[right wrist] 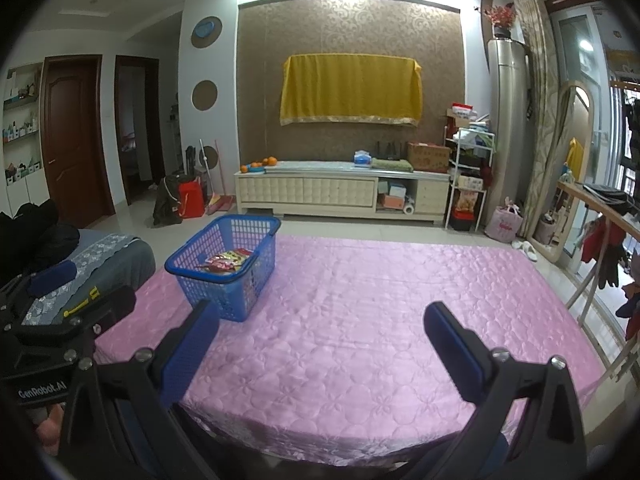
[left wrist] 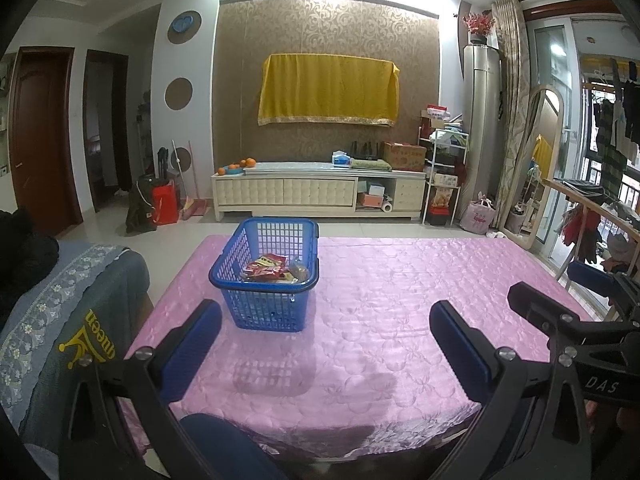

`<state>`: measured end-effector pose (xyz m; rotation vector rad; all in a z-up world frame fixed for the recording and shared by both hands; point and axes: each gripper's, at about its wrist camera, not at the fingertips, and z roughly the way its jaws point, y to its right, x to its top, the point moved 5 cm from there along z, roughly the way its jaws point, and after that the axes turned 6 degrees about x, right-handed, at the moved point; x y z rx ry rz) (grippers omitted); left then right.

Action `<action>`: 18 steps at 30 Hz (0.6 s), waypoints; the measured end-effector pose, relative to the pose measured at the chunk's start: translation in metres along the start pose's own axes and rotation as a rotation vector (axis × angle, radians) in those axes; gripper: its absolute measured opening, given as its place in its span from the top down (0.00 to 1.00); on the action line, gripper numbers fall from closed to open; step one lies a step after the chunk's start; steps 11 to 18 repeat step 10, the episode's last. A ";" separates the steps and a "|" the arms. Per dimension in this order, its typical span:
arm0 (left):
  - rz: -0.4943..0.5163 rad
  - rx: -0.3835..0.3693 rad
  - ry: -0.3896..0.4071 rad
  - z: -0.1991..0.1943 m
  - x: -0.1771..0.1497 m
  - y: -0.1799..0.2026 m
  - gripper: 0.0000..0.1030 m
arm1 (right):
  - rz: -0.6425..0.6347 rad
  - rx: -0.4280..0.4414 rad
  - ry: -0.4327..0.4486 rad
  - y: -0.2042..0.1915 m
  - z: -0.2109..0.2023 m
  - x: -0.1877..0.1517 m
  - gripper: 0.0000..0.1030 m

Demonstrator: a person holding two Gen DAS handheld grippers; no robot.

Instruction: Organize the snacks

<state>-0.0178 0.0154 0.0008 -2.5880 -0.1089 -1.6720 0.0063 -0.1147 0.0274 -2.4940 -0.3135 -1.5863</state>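
Blue plastic is what you should look for first: in the left wrist view the basket (left wrist: 266, 276) stands on the pink quilted table (left wrist: 400, 300), towards its far left corner, and the snack packets (left wrist: 272, 268) already lie inside it. It sits ahead of your left hand-held gripper (left wrist: 326, 344) and slightly to the left, close beyond the left finger (left wrist: 192, 344). Both fingers are spread wide with nothing between them, so this hand-held gripper is released. The basket's long axis runs away from you, towards the far edge.

In the right wrist view the same basket (right wrist: 226, 264) lies well off to the left of your right hand-held gripper (right wrist: 320, 352), past its left finger (right wrist: 188, 352), and it appears turned at an angle. This hand-held gripper is also spread wide and empty. No loose packet shows on the table (right wrist: 380, 320). I judge that your left hand is the nearer one to the basket.
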 end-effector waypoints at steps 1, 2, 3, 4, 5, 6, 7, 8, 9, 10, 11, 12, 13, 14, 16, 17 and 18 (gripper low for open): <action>0.000 0.000 0.000 -0.001 0.000 0.000 0.00 | 0.001 0.001 0.000 0.000 -0.001 0.000 0.00; 0.000 0.000 -0.001 -0.001 0.000 0.000 0.00 | 0.001 0.001 0.001 0.000 0.000 0.000 0.00; -0.001 0.000 -0.001 -0.001 0.000 0.000 0.00 | 0.001 0.000 -0.001 0.000 0.000 0.000 0.00; -0.004 -0.002 -0.001 -0.001 0.000 -0.001 0.00 | -0.001 0.001 0.000 0.000 -0.001 0.000 0.00; -0.005 -0.003 -0.004 0.000 0.000 -0.001 0.00 | -0.004 0.000 0.002 0.000 -0.001 0.001 0.00; -0.007 -0.006 -0.006 -0.001 0.000 -0.001 0.00 | -0.004 -0.003 0.002 -0.001 -0.001 0.000 0.00; -0.009 -0.008 -0.008 0.000 0.000 -0.001 0.00 | -0.005 -0.004 0.004 -0.001 -0.001 0.000 0.00; -0.013 -0.010 -0.011 0.000 0.000 -0.002 0.00 | -0.004 -0.004 0.003 -0.001 -0.001 0.001 0.00; -0.015 -0.012 -0.012 0.000 -0.001 -0.002 0.00 | -0.002 -0.003 0.003 -0.001 -0.001 0.000 0.00; -0.015 -0.014 -0.013 0.000 -0.001 -0.002 0.00 | 0.000 -0.002 0.003 -0.001 -0.001 0.000 0.00; -0.015 -0.014 -0.013 0.000 -0.001 -0.002 0.00 | 0.000 -0.002 0.003 -0.001 -0.001 0.000 0.00; -0.015 -0.014 -0.013 0.000 -0.001 -0.002 0.00 | 0.000 -0.002 0.003 -0.001 -0.001 0.000 0.00; -0.015 -0.014 -0.013 0.000 -0.001 -0.002 0.00 | 0.000 -0.002 0.003 -0.001 -0.001 0.000 0.00; -0.015 -0.014 -0.013 0.000 -0.001 -0.002 0.00 | 0.000 -0.002 0.003 -0.001 -0.001 0.000 0.00; -0.015 -0.014 -0.013 0.000 -0.001 -0.002 0.00 | 0.000 -0.002 0.003 -0.001 -0.001 0.000 0.00; -0.015 -0.014 -0.013 0.000 -0.001 -0.002 0.00 | 0.000 -0.002 0.003 -0.001 -0.001 0.000 0.00; -0.015 -0.014 -0.013 0.000 -0.001 -0.002 0.00 | 0.000 -0.002 0.003 -0.001 -0.001 0.000 0.00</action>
